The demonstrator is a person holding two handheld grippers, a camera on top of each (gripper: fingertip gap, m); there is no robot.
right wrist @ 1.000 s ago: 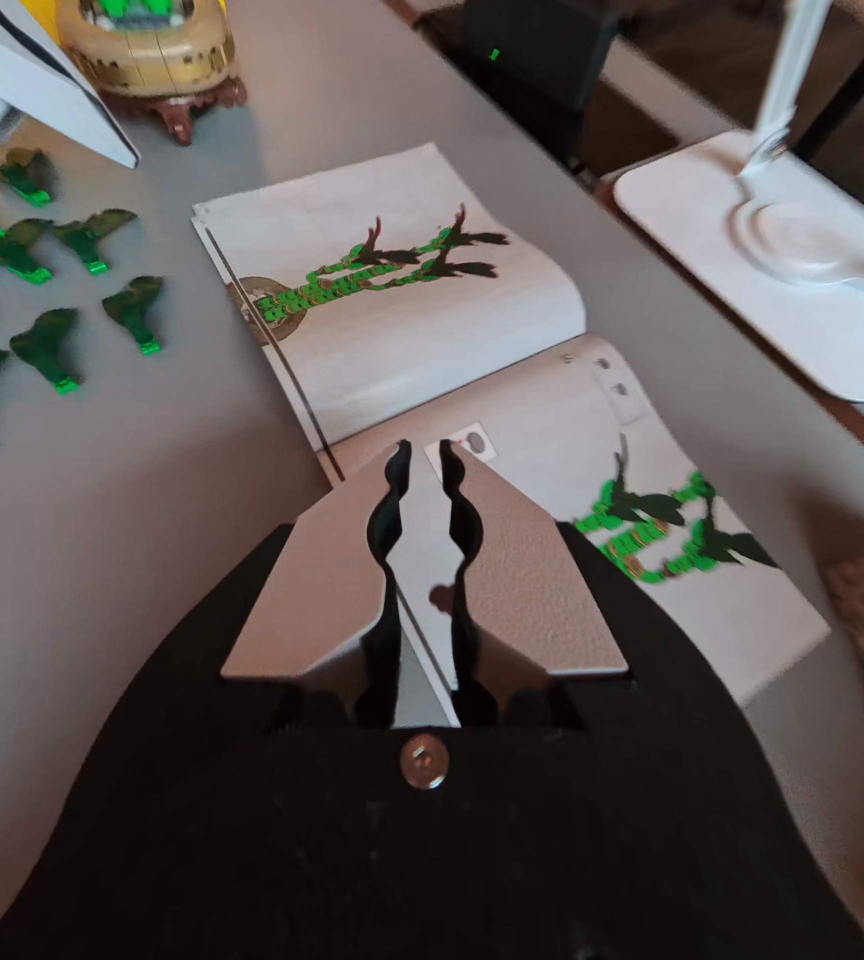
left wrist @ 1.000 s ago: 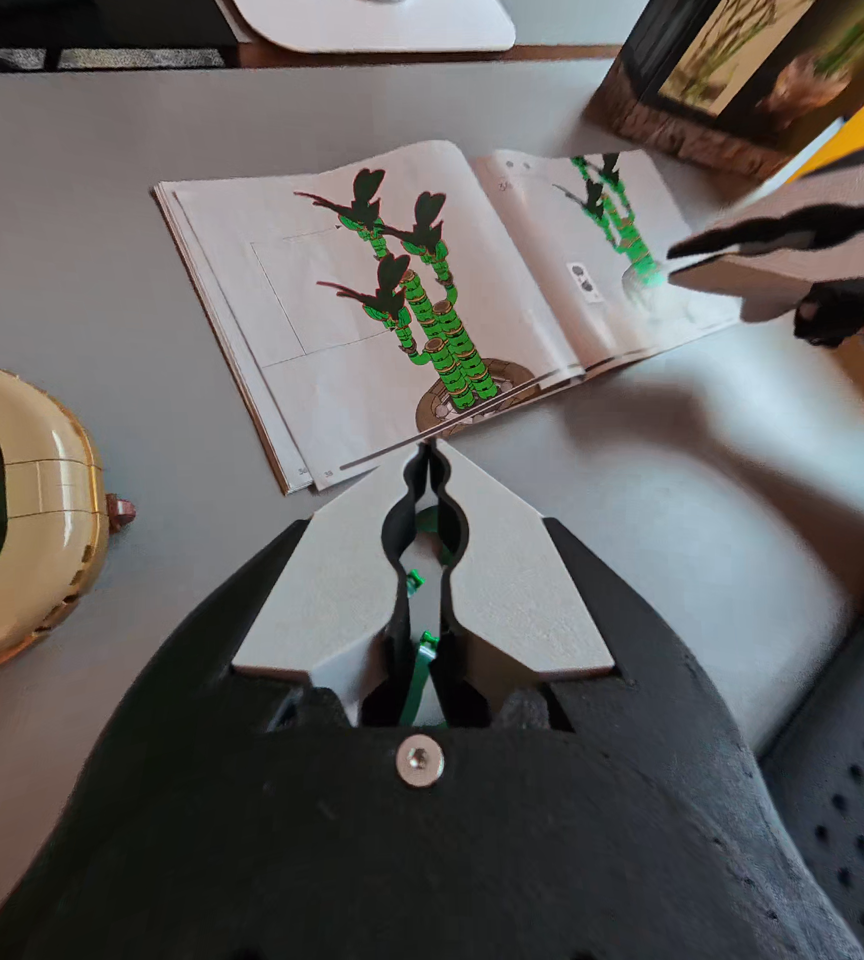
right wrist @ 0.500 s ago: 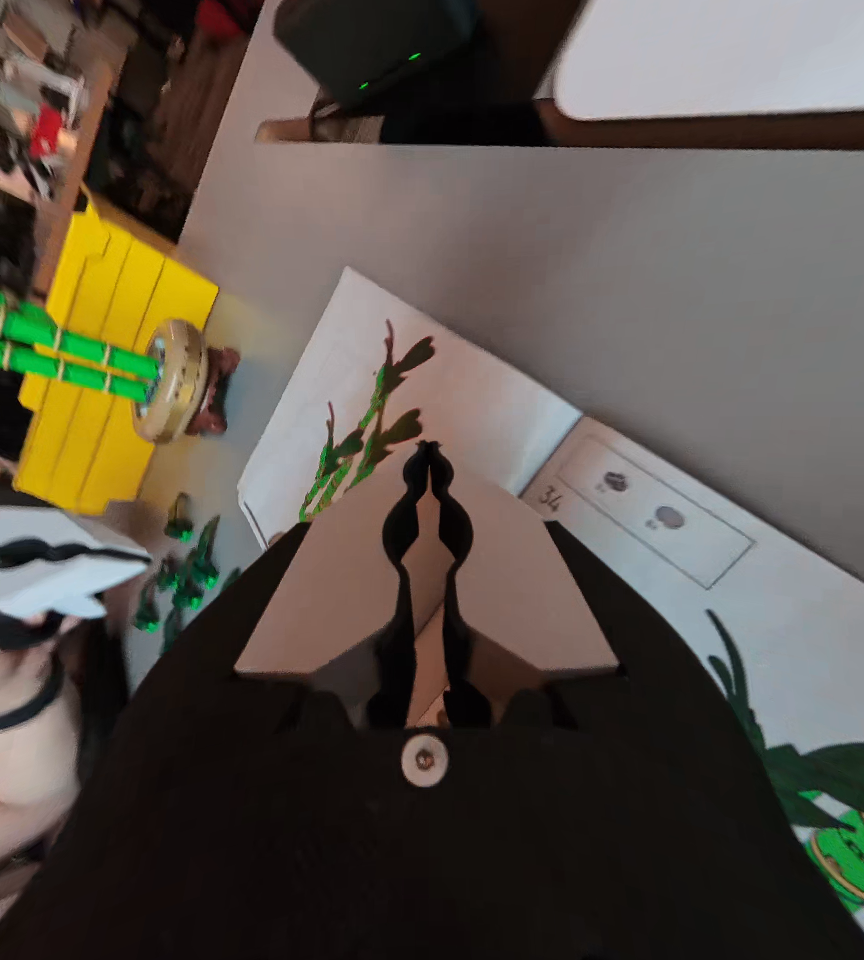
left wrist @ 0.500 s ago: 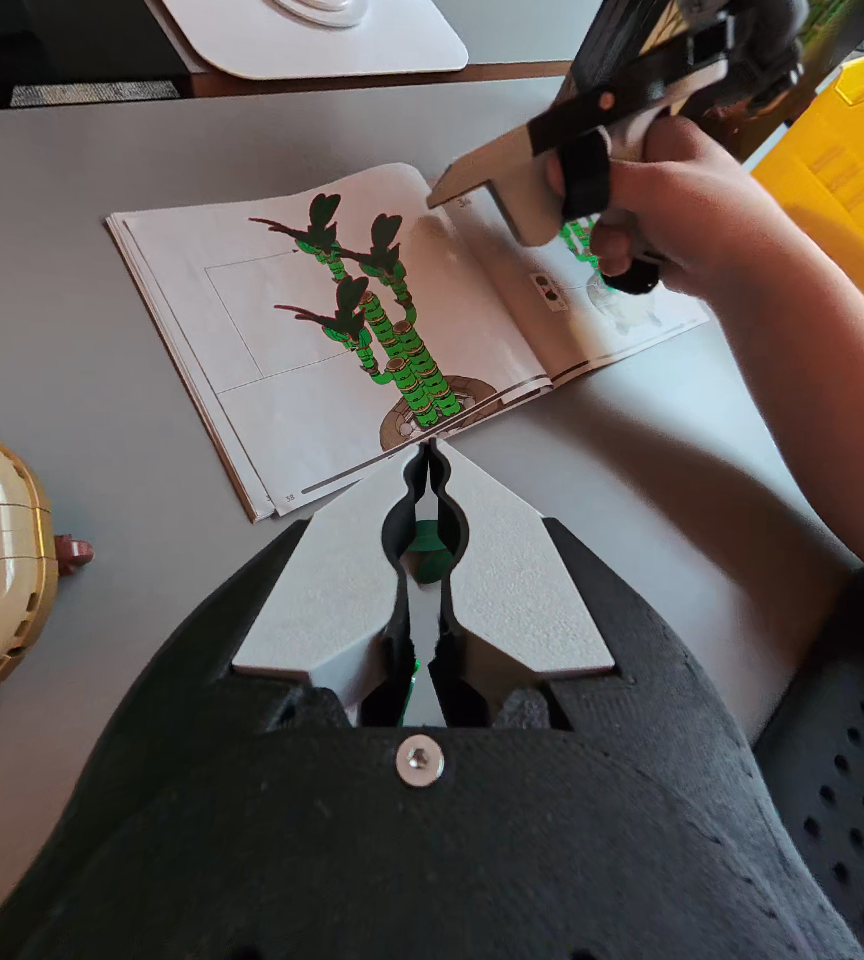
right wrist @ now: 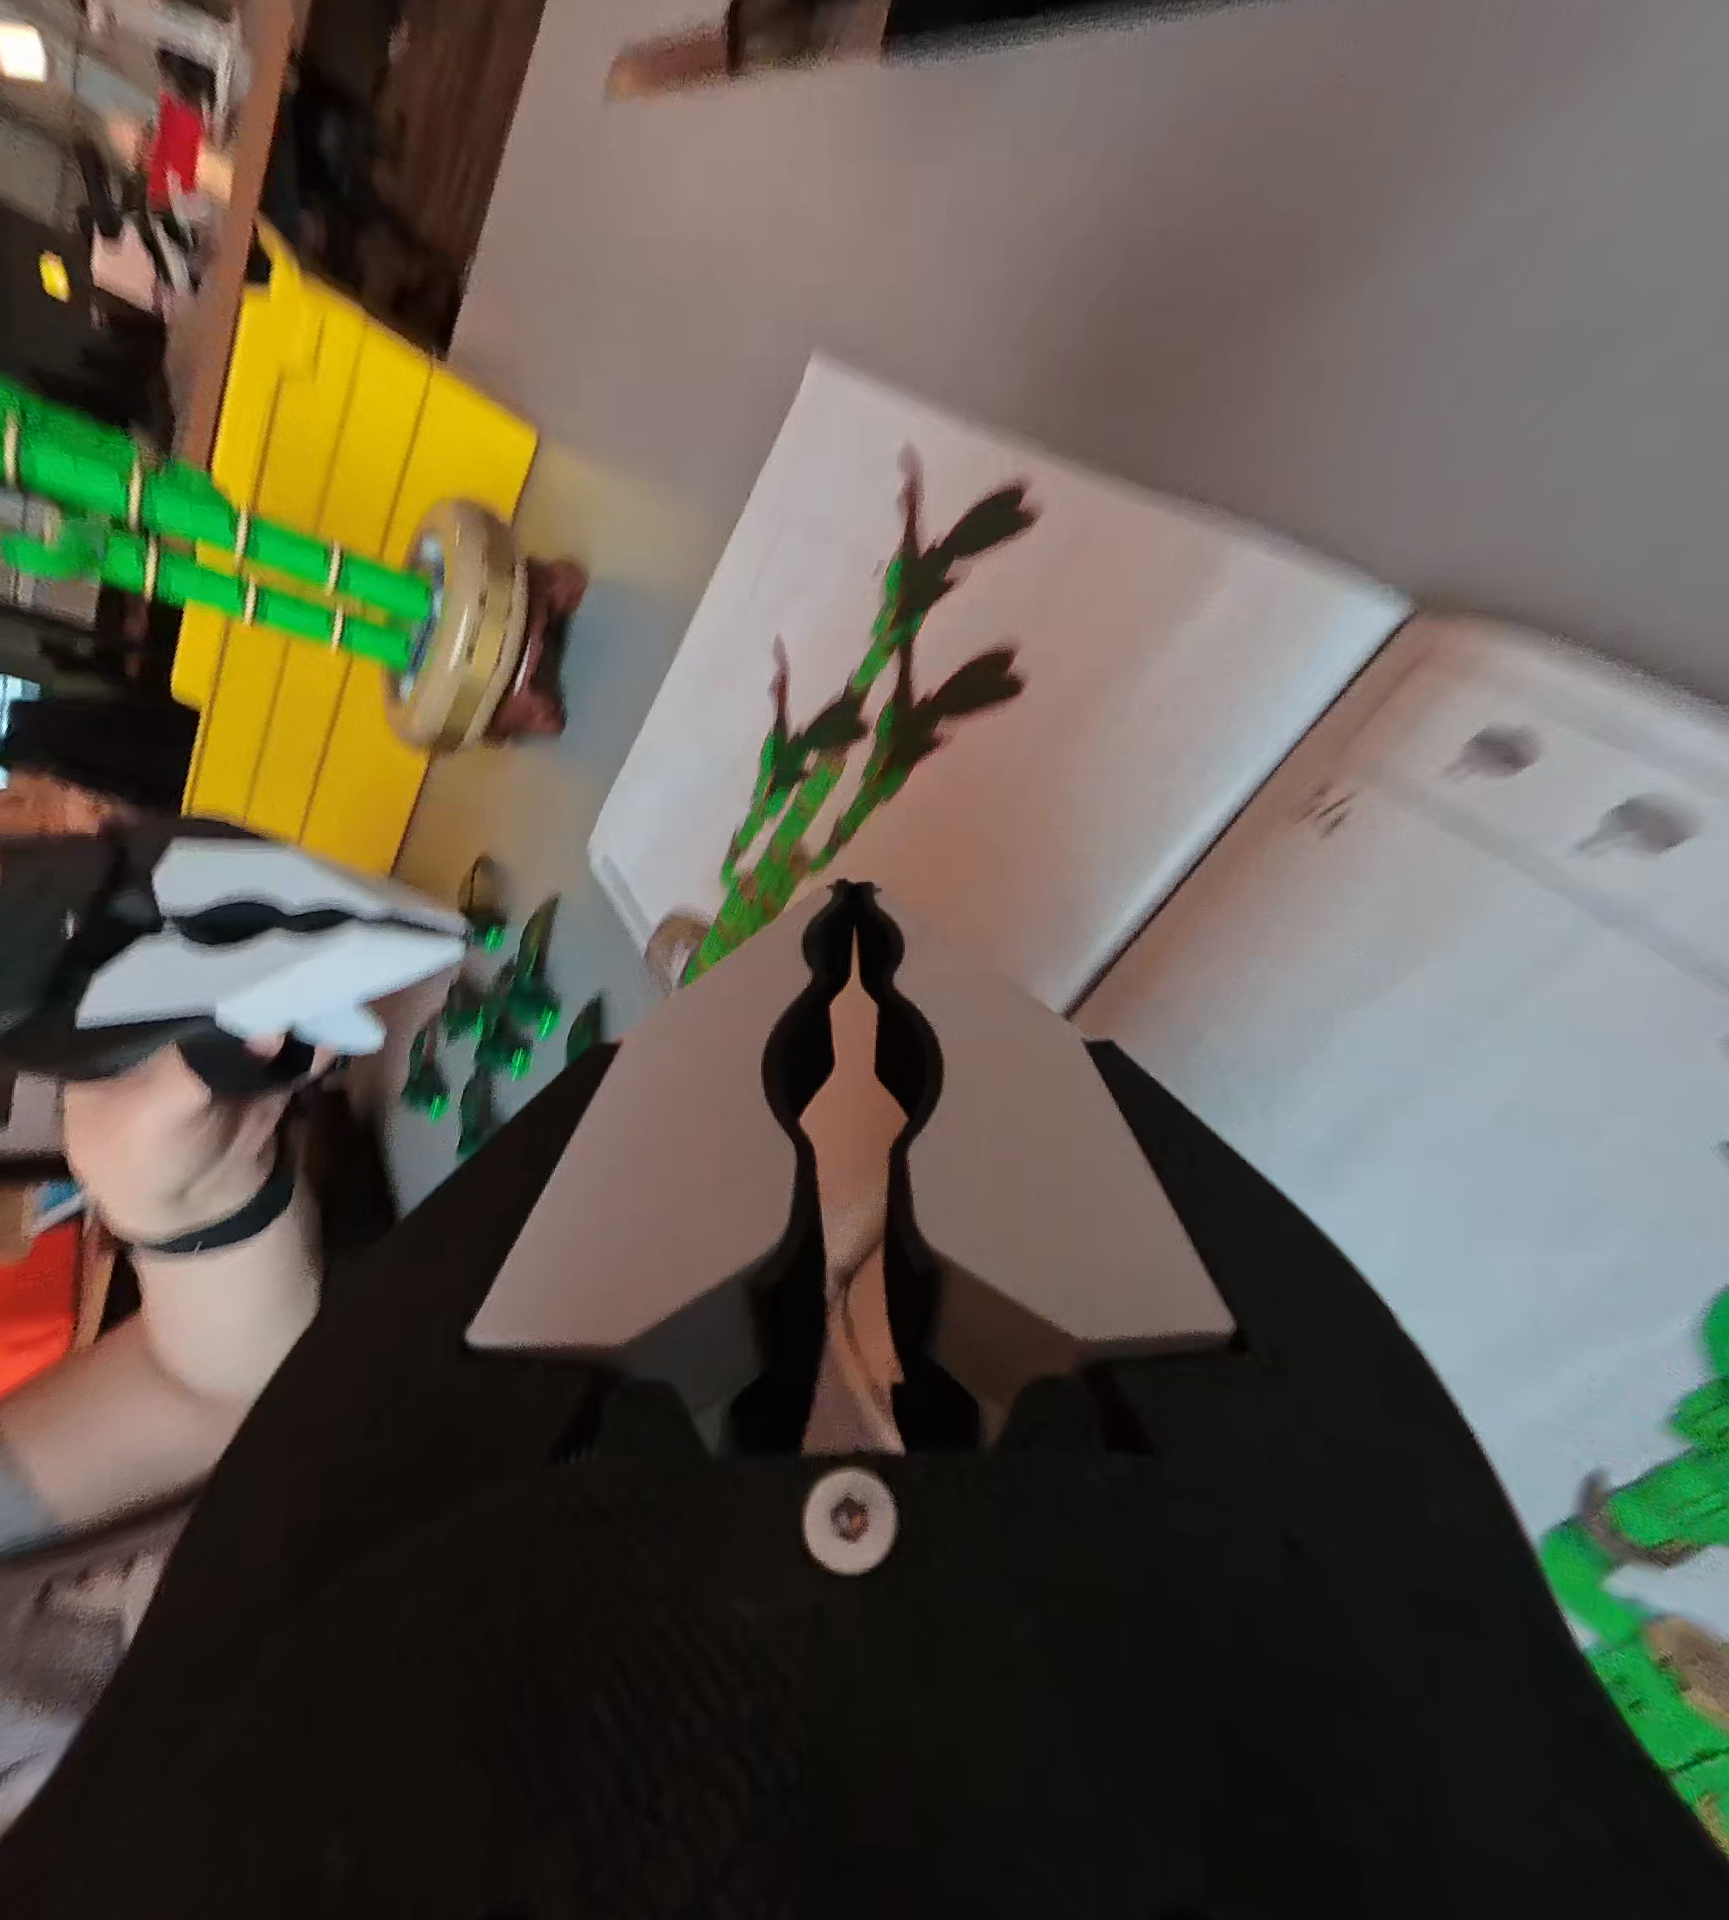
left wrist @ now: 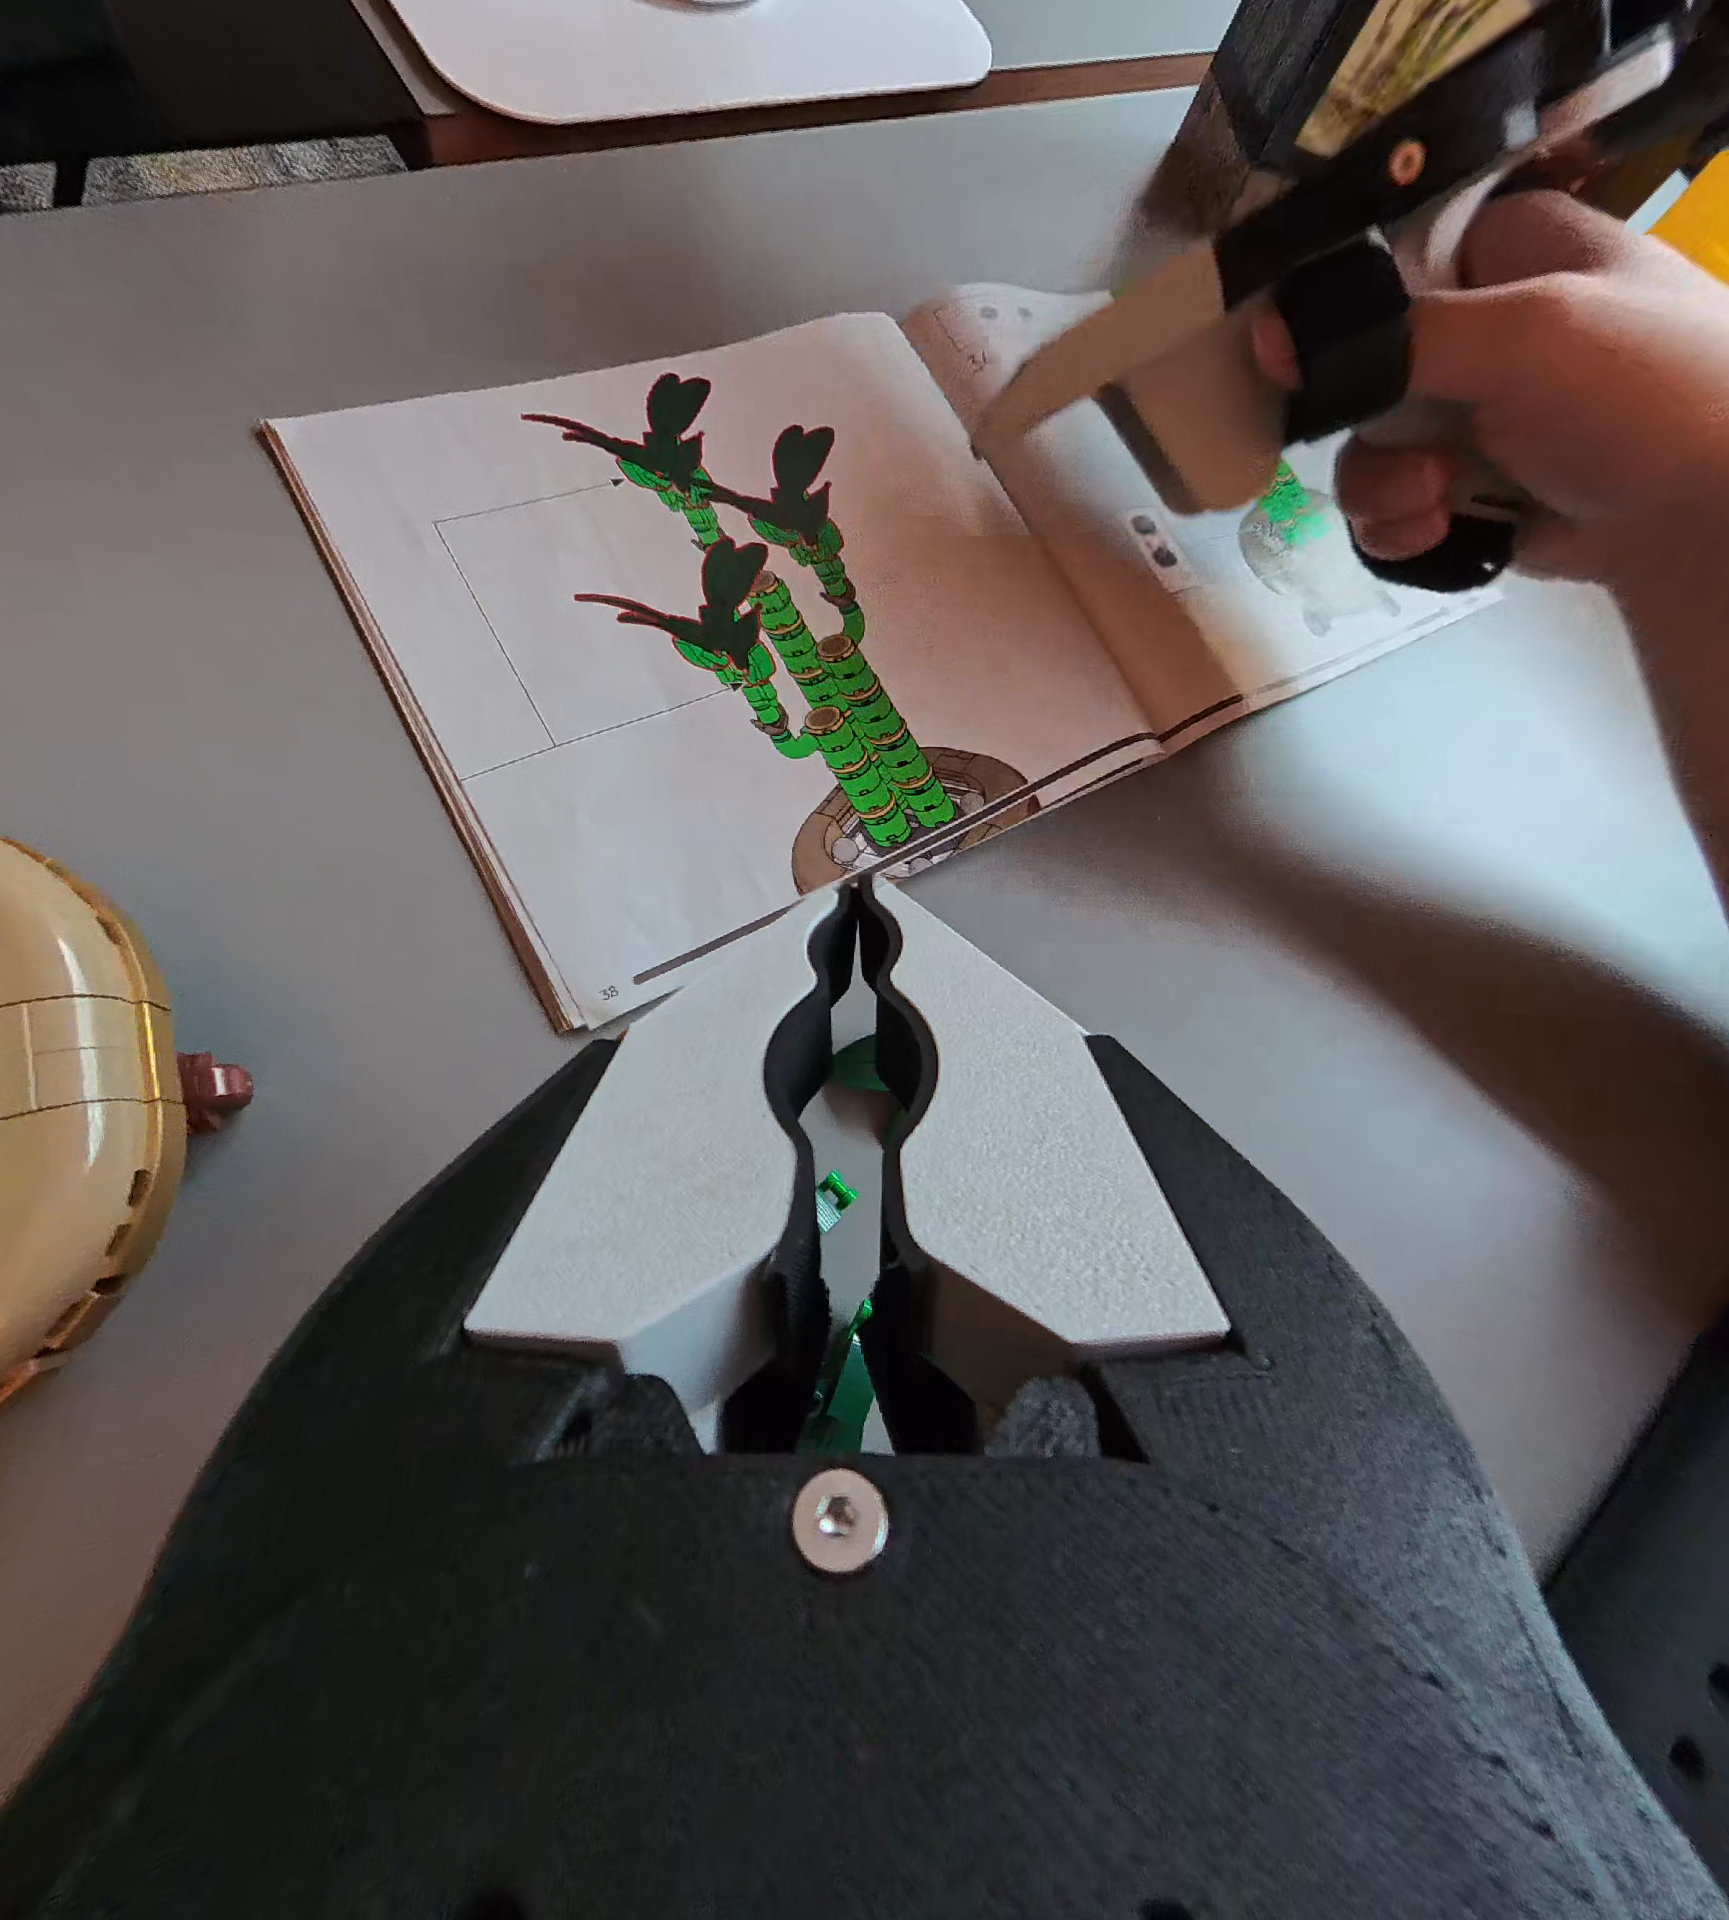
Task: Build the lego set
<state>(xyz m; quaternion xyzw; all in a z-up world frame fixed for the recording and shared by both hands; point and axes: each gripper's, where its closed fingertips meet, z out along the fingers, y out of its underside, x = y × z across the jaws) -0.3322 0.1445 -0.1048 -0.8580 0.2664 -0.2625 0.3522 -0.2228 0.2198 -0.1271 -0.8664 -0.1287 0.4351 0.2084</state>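
My left gripper (left wrist: pixel 862 896) is shut, with nothing showing between its tips. It hovers over the grey table just in front of the open instruction booklet (left wrist: pixel 735 582). Through the gap behind its tips I see green leaf pieces (left wrist: pixel 865 1070) on the table below. My right gripper (right wrist: pixel 855 891) is shut and empty, rolled sideways over the booklet's right page (right wrist: pixel 1359 987). It shows in the left wrist view (left wrist: pixel 995 426), held by a hand. The tan pot (left wrist: pixel 29 1091) stands at the left; green bamboo stalks (right wrist: pixel 164 540) rise from it. Loose green leaves (right wrist: pixel 496 1018) lie near the left gripper (right wrist: pixel 455 930).
A yellow box (right wrist: pixel 340 520) stands behind the pot. A white pad (left wrist: pixel 683 52) lies on the far table. A dark box with a plant picture (left wrist: pixel 1359 73) is at the back right. A black perforated chair (left wrist: pixel 1722 1662) sits at the table's near right edge. The left gripper's tips are roughly 15 cm from the right gripper's. To reach the tan pot (left wrist: pixel 29 1091) in a straight line is about 12 cm for my left fingers, about 25 cm for my right. Seen from the right wrist view (right wrist: pixel 427 683) as well.
My right gripper went from slightly open to shut, rolled onto its side and moved in over the booklet's right page. My left gripper stayed shut and barely moved.
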